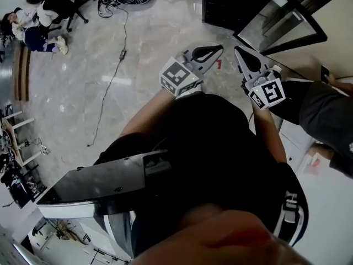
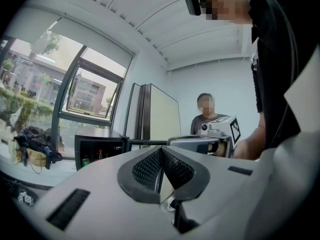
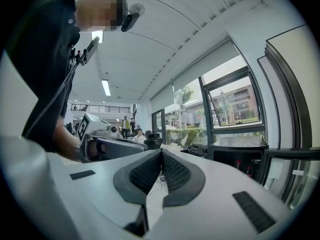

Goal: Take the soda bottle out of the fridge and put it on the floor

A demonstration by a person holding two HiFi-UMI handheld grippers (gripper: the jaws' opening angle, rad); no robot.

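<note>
A small black fridge [image 1: 234, 4] stands on the floor ahead of me, its glass door [image 1: 284, 24] swung open to the right. In the left gripper view, small bottles and a can show on the fridge's shelf [image 2: 97, 155]. One bottle has a red cap [image 2: 100, 154], but it is too small to name. The right gripper view shows red-capped bottles [image 3: 238, 165] inside too. My left gripper [image 1: 219, 48] and right gripper [image 1: 238, 49] are held side by side at chest height, well short of the fridge. Both are shut, with nothing between their jaws.
A bystander in a grey shirt [image 1: 325, 112] stands close on my right, beside the fridge door. A cable [image 1: 113, 76] runs across the marble floor. A seated person and an office chair [image 1: 38, 15] are far left. A dark bag [image 2: 32, 144] lies by the window.
</note>
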